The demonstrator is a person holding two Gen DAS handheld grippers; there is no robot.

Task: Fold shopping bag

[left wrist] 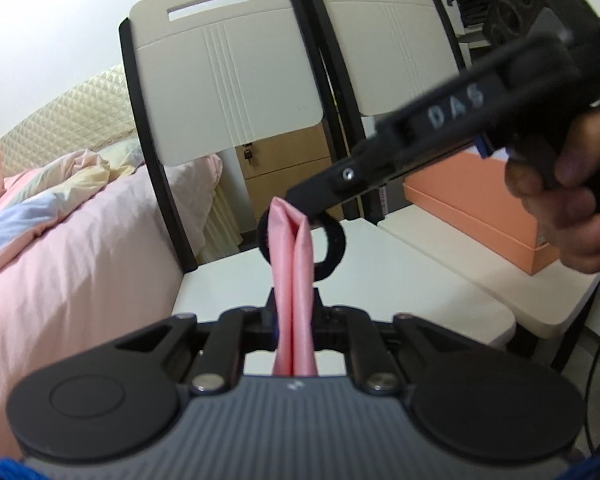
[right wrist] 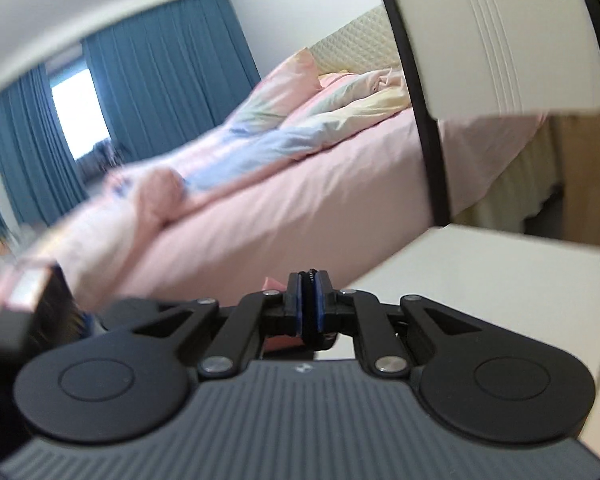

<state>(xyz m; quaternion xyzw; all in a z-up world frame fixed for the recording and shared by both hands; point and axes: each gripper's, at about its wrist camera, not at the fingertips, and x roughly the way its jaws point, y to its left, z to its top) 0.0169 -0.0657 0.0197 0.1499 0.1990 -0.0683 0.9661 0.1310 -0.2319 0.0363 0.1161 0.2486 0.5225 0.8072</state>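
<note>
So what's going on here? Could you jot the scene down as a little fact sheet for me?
held item: pink folded bag, standing upright as a narrow strip
left gripper: shut on the bag
right gripper: shut on a black strap loop at the bag's top
person's hand: wrapped round the right tool's handle
surface below: white table
behind: two white chairs, orange box, bed with pink bedding, blue curtains

One pink shopping bag (left wrist: 292, 280), one black loop (left wrist: 332, 248), two grippers (left wrist: 294, 312) (left wrist: 312, 216), two chairs (left wrist: 228, 80) (left wrist: 392, 40), one orange box (left wrist: 480, 208), one bed (left wrist: 80, 240).
</note>
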